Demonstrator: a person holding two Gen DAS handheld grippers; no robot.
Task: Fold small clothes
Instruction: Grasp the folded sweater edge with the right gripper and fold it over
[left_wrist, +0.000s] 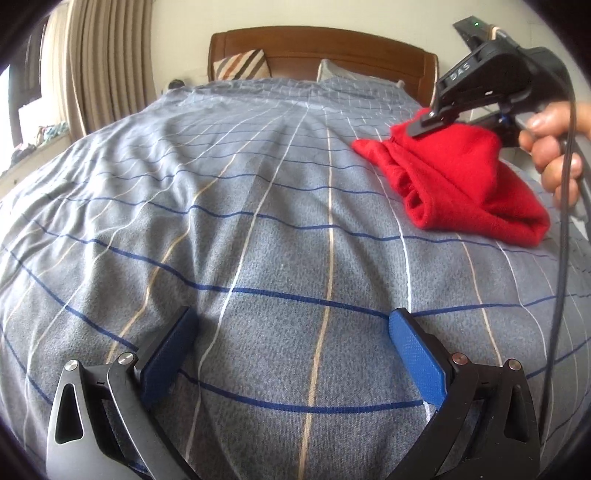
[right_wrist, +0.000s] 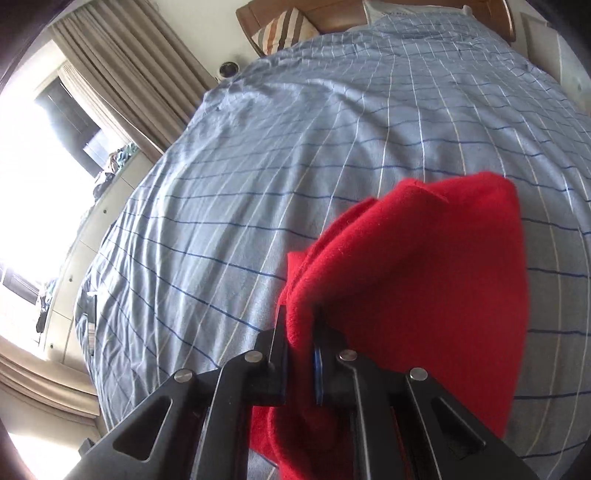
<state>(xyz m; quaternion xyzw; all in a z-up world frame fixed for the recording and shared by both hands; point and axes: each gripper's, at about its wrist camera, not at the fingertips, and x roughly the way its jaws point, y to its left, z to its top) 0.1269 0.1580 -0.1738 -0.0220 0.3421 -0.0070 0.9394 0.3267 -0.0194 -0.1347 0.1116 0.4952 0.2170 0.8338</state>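
Right gripper (right_wrist: 299, 332) is clamped on the red garment (right_wrist: 406, 280) at lower centre, hand (left_wrist: 554, 147) angled down; the cloth should drag flat over the bed (left_wrist: 258, 184), not bunch. Left gripper (left_wrist: 291, 343), jaws apart, hovers empty, low in frame.

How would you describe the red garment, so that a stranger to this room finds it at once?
Start at the bed with the grey checked cover. Near its right edge lies a bunched red garment, pinched by the right gripper. It is the only red thing on the cover.
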